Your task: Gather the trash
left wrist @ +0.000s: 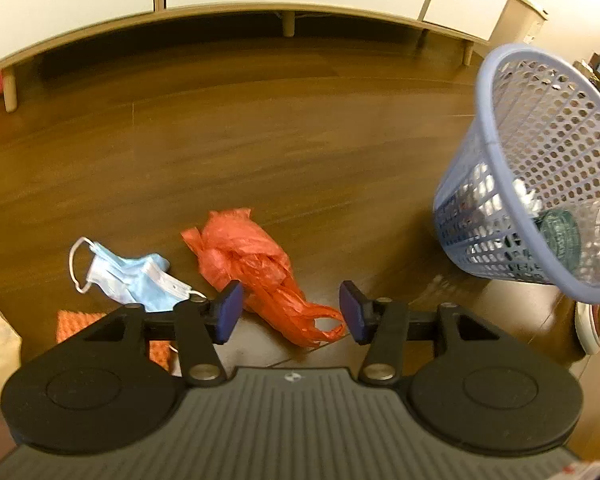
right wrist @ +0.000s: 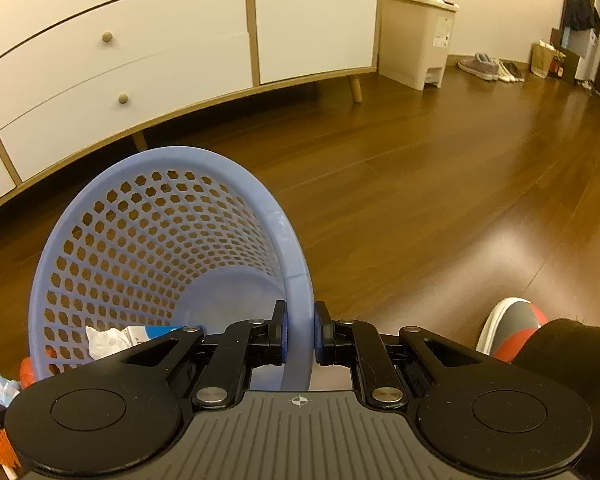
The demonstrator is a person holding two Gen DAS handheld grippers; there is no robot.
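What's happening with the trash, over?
Left tongs open above red plastic bag. Right tongs shut on blue basket rim, basket tilted. Face mask on floor beside bag. Nothing blocking.

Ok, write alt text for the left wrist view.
An open left gripper hovers over a crumpled red plastic bag on a wooden floor. A blue face mask lies left; a tilted blue mesh basket holding trash stands right.

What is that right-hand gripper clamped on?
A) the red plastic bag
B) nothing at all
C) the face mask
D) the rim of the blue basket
D: in the right wrist view, the right gripper has a pad on each side of the blue basket rim, tilting it.
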